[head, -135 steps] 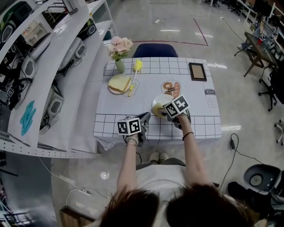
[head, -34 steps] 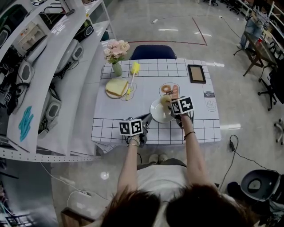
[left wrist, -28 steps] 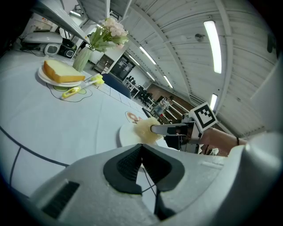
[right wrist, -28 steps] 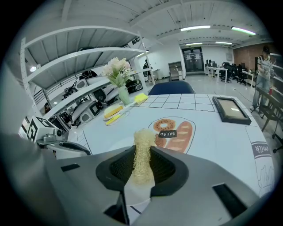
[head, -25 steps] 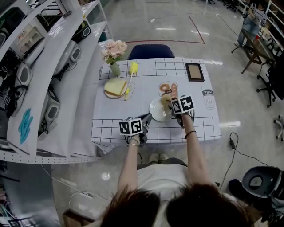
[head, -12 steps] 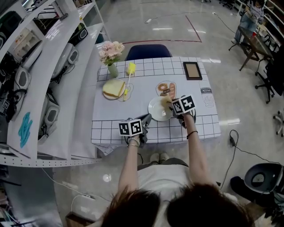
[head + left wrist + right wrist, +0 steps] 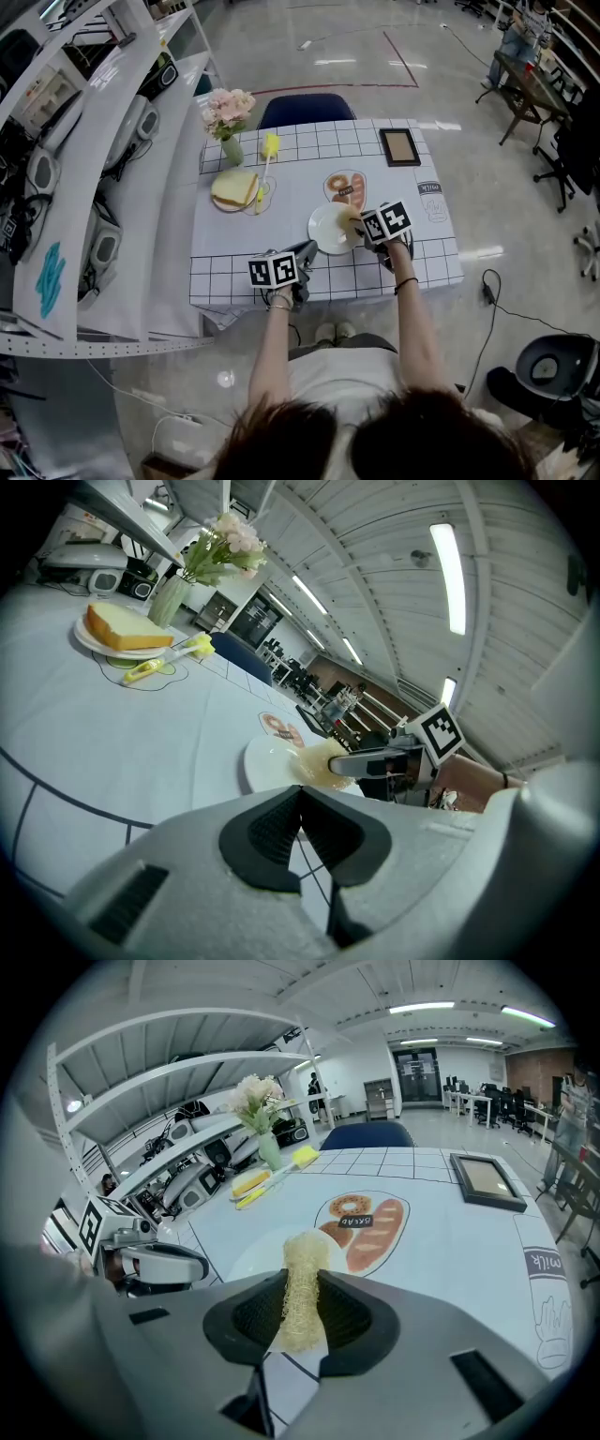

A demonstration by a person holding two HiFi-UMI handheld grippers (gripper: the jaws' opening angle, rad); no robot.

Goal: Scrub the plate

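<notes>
The right hand-held gripper (image 7: 299,1314) is closed on a yellow fibrous scouring pad (image 7: 302,1274). The pad stands up between the two jaws and its far end rests on the white plate (image 7: 325,230). In the head view the plate lies near the middle of the frame, on the checked counter (image 7: 281,217), a little in from the front edge.

Compared with some seconds ago, the pad is now on another part of the plate. Then it was at the lower left of the plate in the head view, near the front rim. Now it is at the right side, close to the rim that faces the bread print (image 7: 345,186). In the last second it has almost not moved. The plate itself seems to keep the same place on the counter.

The left hand-held gripper (image 7: 302,829) has its jaws together with nothing between them. It stays at the front edge of the counter, lower left of the plate and not touching it.

I judge that the scrubbing is in progress and that one pass over the plate is nearly finished. Nothing steadies the plate, so a strong stroke could push it.
</notes>
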